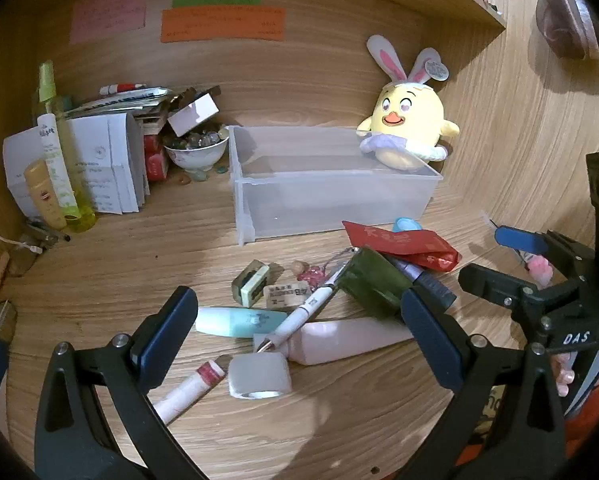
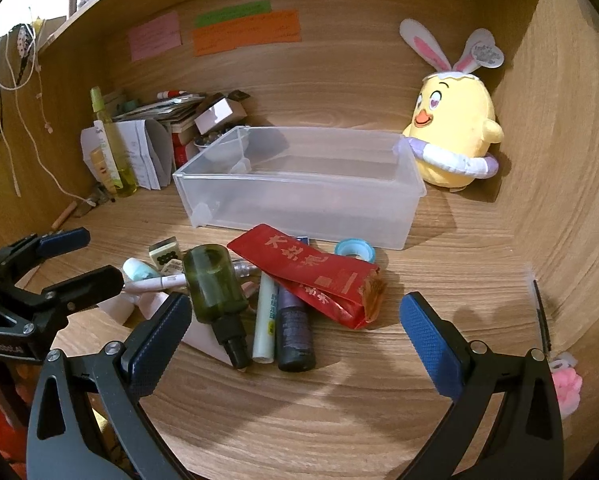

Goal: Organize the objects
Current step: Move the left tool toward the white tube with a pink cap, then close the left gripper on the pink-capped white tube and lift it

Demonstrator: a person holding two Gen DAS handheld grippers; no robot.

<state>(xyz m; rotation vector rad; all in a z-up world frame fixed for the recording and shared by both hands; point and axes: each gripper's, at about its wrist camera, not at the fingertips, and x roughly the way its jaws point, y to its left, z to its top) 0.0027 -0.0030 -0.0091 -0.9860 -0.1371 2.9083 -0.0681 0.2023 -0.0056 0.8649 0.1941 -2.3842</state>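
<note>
**Both tools spread over the clutter pile**

Left tool [image 1: 295, 322]: fingers wide apart, holding nothing, above a pink tube [image 1: 351, 340], white pen [image 1: 299, 314] and frosted cap [image 1: 259, 376] on the desk [image 1: 119, 272]. Right tool [image 2: 295, 322]: fingers wide apart, holding nothing, over a dark green bottle [image 2: 215, 280] and red packet [image 2: 311, 276]. Beyond the pile, an empty clear bin [image 2: 299, 184]; yellow plush chick [image 2: 455, 132] just beside its far right corner

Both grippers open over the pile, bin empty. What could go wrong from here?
1. The green bottle lies on other items beside the white pen; lifting it may roll or drag them.
2. The red packet overlaps the tubes and is torn at one end; a pinch could rip it.
3. The left gripper and right gripper work close together and could collide.
</note>
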